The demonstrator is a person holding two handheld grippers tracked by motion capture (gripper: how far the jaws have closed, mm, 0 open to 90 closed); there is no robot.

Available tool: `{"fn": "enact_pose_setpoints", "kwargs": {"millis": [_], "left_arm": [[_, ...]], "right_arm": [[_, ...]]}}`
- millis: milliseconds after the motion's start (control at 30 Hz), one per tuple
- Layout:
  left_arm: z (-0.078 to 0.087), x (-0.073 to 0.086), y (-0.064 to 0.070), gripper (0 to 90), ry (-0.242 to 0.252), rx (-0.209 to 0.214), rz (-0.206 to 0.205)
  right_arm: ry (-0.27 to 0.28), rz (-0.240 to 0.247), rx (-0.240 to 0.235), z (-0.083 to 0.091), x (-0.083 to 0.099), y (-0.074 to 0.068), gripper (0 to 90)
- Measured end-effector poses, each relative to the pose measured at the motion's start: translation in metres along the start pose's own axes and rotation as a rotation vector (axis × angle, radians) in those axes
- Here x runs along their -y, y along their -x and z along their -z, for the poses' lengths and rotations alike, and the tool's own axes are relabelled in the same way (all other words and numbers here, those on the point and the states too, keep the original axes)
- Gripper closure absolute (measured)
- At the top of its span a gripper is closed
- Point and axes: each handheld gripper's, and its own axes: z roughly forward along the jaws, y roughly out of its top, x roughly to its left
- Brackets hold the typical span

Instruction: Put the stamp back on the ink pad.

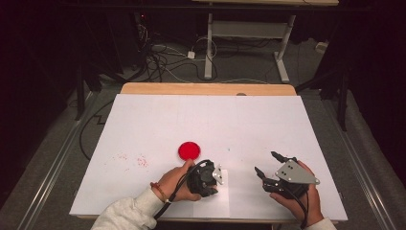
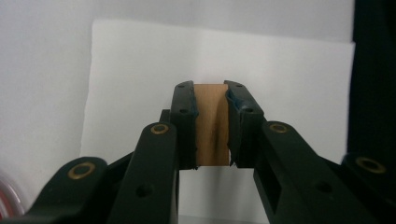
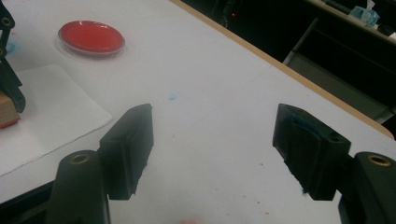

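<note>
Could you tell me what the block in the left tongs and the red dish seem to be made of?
The block in the left tongs looks like unfinished light wood: tan, matte, with darker grain streaks. The red dish seems to be clear glossy plastic or glass holding something red; its transparent rim catches the light.

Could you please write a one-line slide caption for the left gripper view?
Left gripper clamps a small wooden block above a white paper sheet on the table.
</note>
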Motion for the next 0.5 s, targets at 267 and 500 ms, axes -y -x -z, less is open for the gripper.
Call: {"fn": "enact_pose_setpoints", "kwargs": {"millis": [267, 500], "left_arm": [[0.024, 0.005, -0.001, 73.7, 0.13, -0.033, 0.025], [0.031, 0.009, -0.004, 73.7, 0.156, -0.053, 0.038]], "right_arm": [[0.012, 0.007, -0.002, 0.004, 0.0, -0.001, 29.8], [0.009, 0.01, 0.006, 0.007, 0.001, -0.001, 29.7]]}}
